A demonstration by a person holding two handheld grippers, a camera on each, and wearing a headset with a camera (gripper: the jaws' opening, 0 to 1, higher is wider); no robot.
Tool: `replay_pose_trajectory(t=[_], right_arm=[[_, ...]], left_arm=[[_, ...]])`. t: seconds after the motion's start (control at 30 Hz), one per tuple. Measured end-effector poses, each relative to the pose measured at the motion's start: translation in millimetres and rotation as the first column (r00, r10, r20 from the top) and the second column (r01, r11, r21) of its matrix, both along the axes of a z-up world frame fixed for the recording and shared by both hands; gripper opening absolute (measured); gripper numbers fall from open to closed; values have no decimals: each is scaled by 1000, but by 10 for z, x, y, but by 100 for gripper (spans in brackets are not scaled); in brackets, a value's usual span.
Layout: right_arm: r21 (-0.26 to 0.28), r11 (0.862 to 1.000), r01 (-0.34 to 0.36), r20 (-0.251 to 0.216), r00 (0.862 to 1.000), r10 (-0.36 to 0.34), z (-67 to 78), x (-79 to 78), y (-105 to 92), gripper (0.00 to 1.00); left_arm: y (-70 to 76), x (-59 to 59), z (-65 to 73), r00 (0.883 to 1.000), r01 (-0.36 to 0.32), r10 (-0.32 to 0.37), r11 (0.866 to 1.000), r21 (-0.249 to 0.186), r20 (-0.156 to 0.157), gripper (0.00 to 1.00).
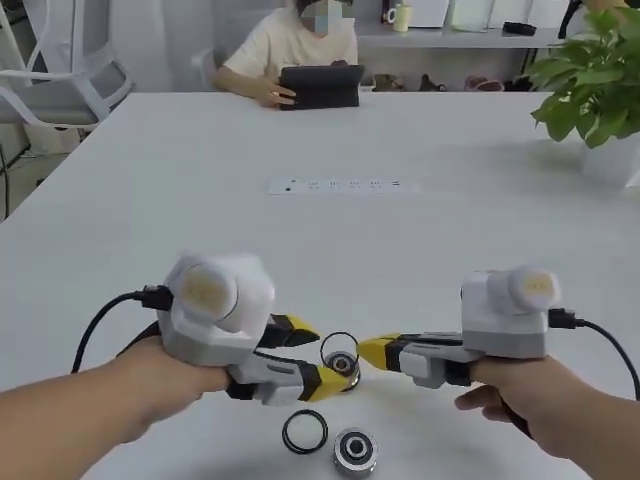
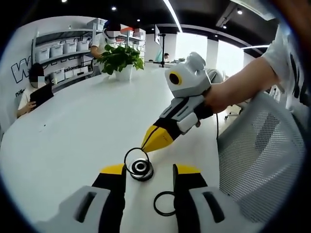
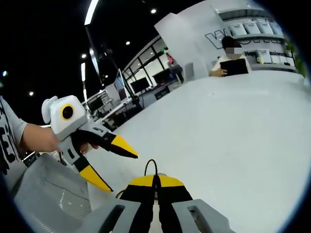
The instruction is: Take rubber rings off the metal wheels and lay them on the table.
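A metal wheel (image 2: 140,169) is being straddled on the white table (image 1: 450,220) by the left gripper (image 2: 149,171), whose jaws are being held wide apart with nothing clamped. A rubber ring (image 2: 134,150) is being pinched by the right gripper (image 3: 155,181), its jaws pressed together on it, and is being held tilted up above the wheel. Just beside them, nearer the person, a loose ring (image 1: 304,431) and a second wheel (image 1: 355,450) are being left lying. Farther off, a power strip (image 1: 340,186), a potted plant (image 1: 590,85) and a seated person (image 1: 290,50) are being seen.
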State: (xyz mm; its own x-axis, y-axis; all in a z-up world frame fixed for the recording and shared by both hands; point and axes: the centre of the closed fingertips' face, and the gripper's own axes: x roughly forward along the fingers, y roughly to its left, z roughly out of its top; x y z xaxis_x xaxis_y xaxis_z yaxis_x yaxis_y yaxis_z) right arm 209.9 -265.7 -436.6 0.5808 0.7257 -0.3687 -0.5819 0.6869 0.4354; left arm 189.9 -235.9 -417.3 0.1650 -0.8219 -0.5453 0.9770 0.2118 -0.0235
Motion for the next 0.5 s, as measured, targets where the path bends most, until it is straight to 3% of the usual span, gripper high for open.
replay_pose_trajectory(t=[0.27, 0.5], right_arm=[[24, 1000, -17, 16, 1000, 16, 103, -28, 83, 0], [41, 998, -40, 20, 999, 39, 161, -74, 153, 0]], left_arm=[[114, -51, 187, 1000, -21, 21, 998, -52, -9, 44], [264, -119, 286, 1000, -24, 24, 998, -65, 0, 50]])
